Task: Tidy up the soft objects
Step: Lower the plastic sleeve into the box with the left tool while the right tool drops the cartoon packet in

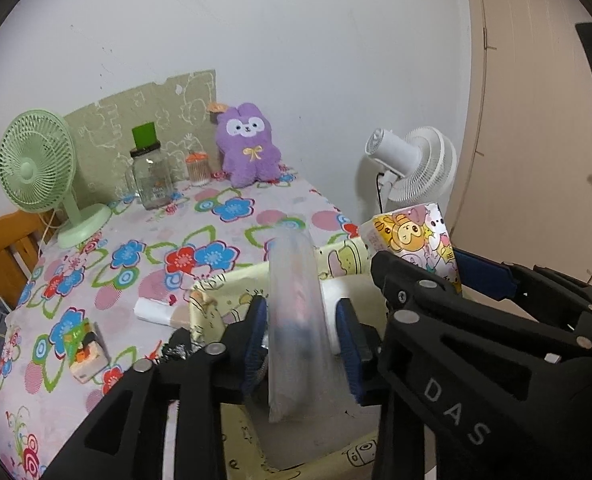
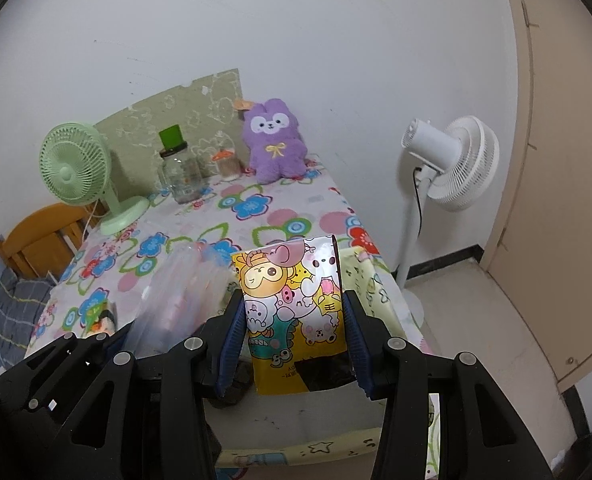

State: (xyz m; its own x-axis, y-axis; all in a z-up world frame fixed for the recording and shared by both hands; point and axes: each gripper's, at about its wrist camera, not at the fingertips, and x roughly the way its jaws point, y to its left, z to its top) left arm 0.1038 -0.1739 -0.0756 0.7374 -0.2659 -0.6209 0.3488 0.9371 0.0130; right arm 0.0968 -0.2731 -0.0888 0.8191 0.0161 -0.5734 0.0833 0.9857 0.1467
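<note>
My left gripper [image 1: 302, 344] is shut on a clear plastic pouch [image 1: 294, 320], held upright over a yellow cartoon fabric bin [image 1: 216, 296]. My right gripper [image 2: 294, 344] is shut on a colourful cartoon packet [image 2: 292, 312], also over the bin [image 2: 366, 280]. The packet shows in the left wrist view [image 1: 416, 240] behind the right gripper's body. The pouch shows at the left of the right wrist view [image 2: 180, 292]. A purple plush bunny [image 1: 248, 146] sits against the wall at the far table edge; it also shows in the right wrist view [image 2: 274, 140].
On the floral tablecloth [image 1: 216, 216] stand a green desk fan [image 1: 36, 172], a glass jar with green lid [image 1: 150, 168] and a toothpick jar [image 1: 198, 168]. A small green-and-orange packet [image 1: 84, 344] and a white item [image 1: 156, 310] lie near the bin. A white floor fan [image 2: 452, 164] stands right.
</note>
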